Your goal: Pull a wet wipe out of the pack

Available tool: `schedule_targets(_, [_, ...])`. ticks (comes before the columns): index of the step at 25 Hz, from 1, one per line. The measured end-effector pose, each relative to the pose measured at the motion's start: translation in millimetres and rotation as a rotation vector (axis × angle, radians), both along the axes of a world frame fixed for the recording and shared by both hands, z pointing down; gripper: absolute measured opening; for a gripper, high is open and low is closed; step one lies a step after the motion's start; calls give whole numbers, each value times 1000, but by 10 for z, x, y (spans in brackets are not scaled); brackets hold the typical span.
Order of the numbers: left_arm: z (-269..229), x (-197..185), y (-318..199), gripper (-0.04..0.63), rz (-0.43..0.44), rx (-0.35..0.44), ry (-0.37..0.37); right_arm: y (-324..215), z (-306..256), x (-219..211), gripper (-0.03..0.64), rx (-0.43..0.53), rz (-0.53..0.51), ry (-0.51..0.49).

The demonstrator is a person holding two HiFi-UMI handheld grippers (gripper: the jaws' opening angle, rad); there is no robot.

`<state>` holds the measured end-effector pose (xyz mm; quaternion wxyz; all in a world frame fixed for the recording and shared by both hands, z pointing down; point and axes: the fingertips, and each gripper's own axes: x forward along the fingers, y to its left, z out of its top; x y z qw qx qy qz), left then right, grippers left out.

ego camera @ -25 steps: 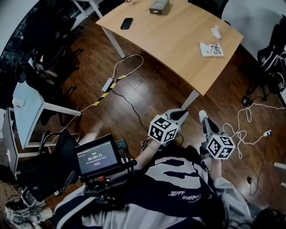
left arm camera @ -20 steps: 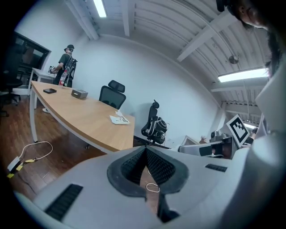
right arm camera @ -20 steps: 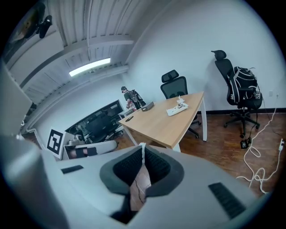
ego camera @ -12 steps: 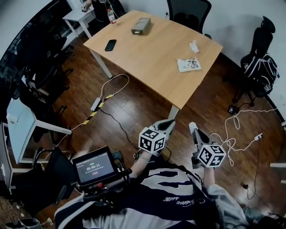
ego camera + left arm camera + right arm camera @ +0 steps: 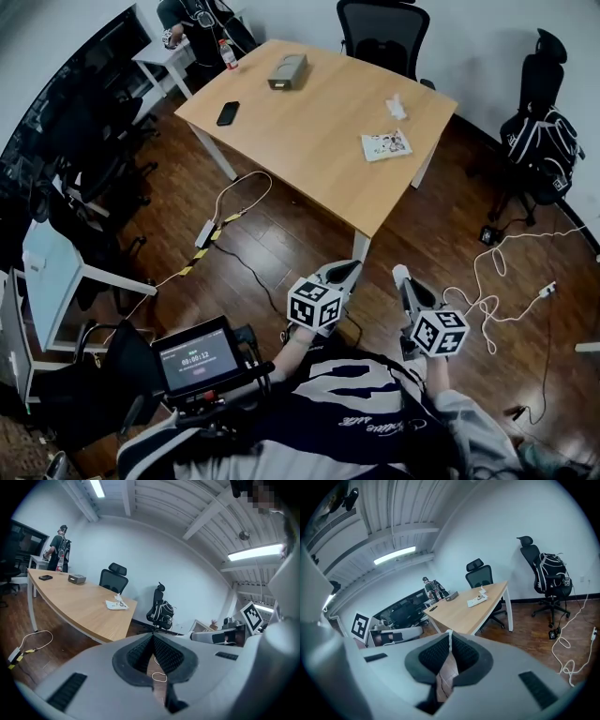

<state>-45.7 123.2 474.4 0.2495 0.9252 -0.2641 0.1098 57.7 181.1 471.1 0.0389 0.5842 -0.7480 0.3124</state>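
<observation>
a dark wooden floor (image 5: 300, 225) is seen throughout. a light wooden table (image 5: 309, 141) is set near the white walls (image 5: 469, 37), a black office chair (image 5: 380, 28) is drawn up at its far edge, and another chair (image 5: 544, 56) is parked off its right corner. ceiling strip lights (image 5: 255, 552) are lit.

Ceiling tube lights (image 5: 255, 551) give even, cool brightness with little glare. The pale counter (image 5: 319, 122) shows bright, while the dark floor (image 5: 281, 216) is dimmer, with soft shadows beneath the counter. Every view bends and darkens toward its corners. The left claw (image 5: 152, 637), close up, looks soft.
</observation>
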Motion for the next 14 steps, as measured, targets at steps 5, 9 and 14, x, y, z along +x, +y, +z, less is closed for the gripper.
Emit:
schedule_targets(5, [0, -127, 37, 3, -30, 4, -5, 8, 22, -108, 6, 5, -30, 8])
schedule_targets(9, [24, -175, 84, 3, -34, -1, -14, 25, 16, -152, 6, 6, -42, 7])
schedule_targets(14, [42, -246, 122, 3, -41, 0, -17, 77, 45, -200, 6, 5, -42, 9])
